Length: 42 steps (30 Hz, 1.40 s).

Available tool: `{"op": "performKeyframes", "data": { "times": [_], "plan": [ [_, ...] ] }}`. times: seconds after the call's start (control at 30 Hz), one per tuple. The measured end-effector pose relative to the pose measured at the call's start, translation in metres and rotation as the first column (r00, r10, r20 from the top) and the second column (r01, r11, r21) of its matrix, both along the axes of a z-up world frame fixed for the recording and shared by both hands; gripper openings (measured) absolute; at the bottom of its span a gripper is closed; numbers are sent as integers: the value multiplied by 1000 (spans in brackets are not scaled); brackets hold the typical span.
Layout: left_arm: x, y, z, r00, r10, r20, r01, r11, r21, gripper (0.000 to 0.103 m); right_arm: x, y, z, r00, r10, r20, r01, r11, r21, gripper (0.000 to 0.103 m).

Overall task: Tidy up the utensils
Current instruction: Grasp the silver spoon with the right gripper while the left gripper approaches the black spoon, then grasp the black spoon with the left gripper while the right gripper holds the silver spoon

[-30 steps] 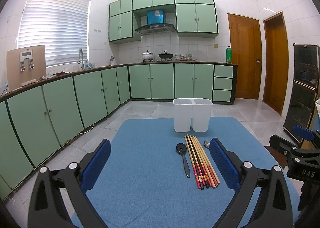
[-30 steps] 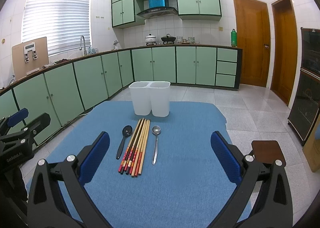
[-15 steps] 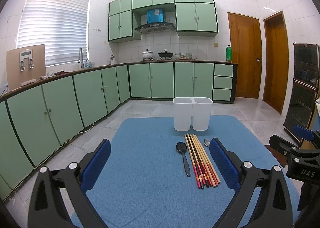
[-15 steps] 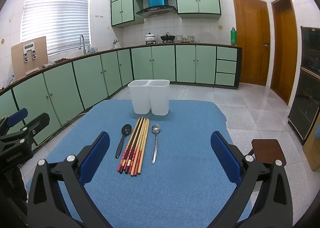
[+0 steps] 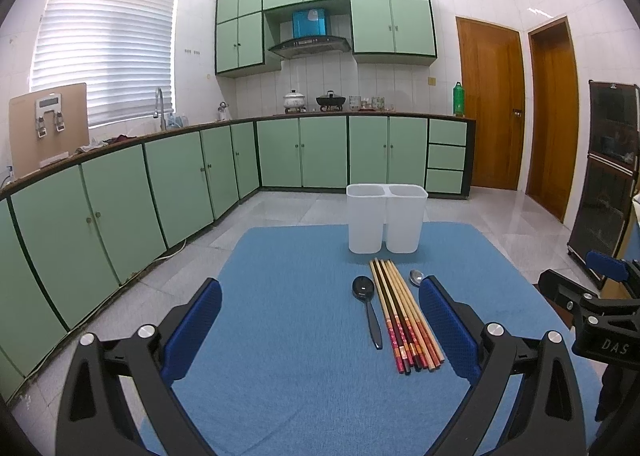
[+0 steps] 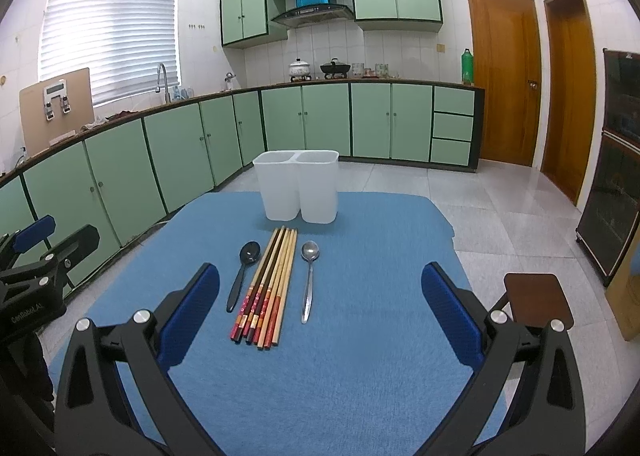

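Observation:
A bundle of several chopsticks point(image 6: 267, 286) lies on the blue mat point(image 6: 360, 356), with a black spoon point(image 6: 242, 272) to its left and a metal spoon point(image 6: 308, 278) to its right. A white two-compartment holder point(image 6: 297, 185) stands upright behind them. In the left wrist view the chopsticks point(image 5: 404, 316), black spoon point(image 5: 367, 306), metal spoon point(image 5: 416, 278) and holder point(image 5: 386, 223) lie ahead to the right. My left gripper point(image 5: 320, 326) and right gripper point(image 6: 320, 312) are open and empty, above the mat's near part.
Green cabinets point(image 6: 180, 143) run along the left and back walls. A small brown stool point(image 6: 536, 298) stands right of the mat. Two wooden doors point(image 6: 504, 75) are at the back right. The right gripper shows at the right edge of the left wrist view point(image 5: 592, 296).
Both grippers have drifted slightly; the utensils and holder sit a little higher in the right wrist view. Nothing was taken hold of or moved.

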<state>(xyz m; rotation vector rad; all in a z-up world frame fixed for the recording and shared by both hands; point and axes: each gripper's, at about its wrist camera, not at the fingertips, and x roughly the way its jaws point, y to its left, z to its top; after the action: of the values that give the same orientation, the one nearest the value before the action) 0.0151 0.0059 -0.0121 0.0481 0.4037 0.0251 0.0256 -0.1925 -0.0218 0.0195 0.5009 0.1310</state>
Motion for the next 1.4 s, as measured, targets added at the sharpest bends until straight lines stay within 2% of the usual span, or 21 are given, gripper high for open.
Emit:
{"op": "performKeyframes", "data": {
  "times": [0.2,0.37,0.6,0.8,0.93,1.1,1.2,1.3,1.37,1.4],
  "plan": [
    [36,4,-12,998,18,-60,-18,1000,14,97,29,-3,-7,999,-8,-43,6,999,-38,98],
    [79,9,-27,991,28,-127,-25,999,24,97,76,-6,-18,994,-10,-112,4,998,-61,98],
    [147,13,-60,965,19,-262,-11,1000,29,96,144,1,-43,974,41,-223,-49,998,-31,97],
    [192,17,-94,931,20,-365,-17,1000,11,91,190,17,-80,933,101,-345,-113,993,-17,82],
    [203,21,-106,916,25,-399,-23,1000,9,87,209,22,-103,902,128,-412,-138,990,4,73],
    [211,26,-117,903,28,-428,-30,1000,2,81,225,27,-118,881,136,-454,-143,990,18,62],
    [215,23,-121,898,16,-440,-19,1000,-2,81,232,30,-122,874,135,-468,-146,989,13,56],
    [217,19,-119,896,-6,-443,2,1000,-9,81,235,34,-121,878,131,-460,-160,987,-25,42],
    [220,13,-119,895,-29,-445,22,1000,-20,81,237,35,-121,882,132,-453,-164,986,-32,28],
    [222,10,-119,893,-41,-449,32,999,-29,81,236,35,-121,883,132,-450,-166,985,-37,28]
  ]
}}
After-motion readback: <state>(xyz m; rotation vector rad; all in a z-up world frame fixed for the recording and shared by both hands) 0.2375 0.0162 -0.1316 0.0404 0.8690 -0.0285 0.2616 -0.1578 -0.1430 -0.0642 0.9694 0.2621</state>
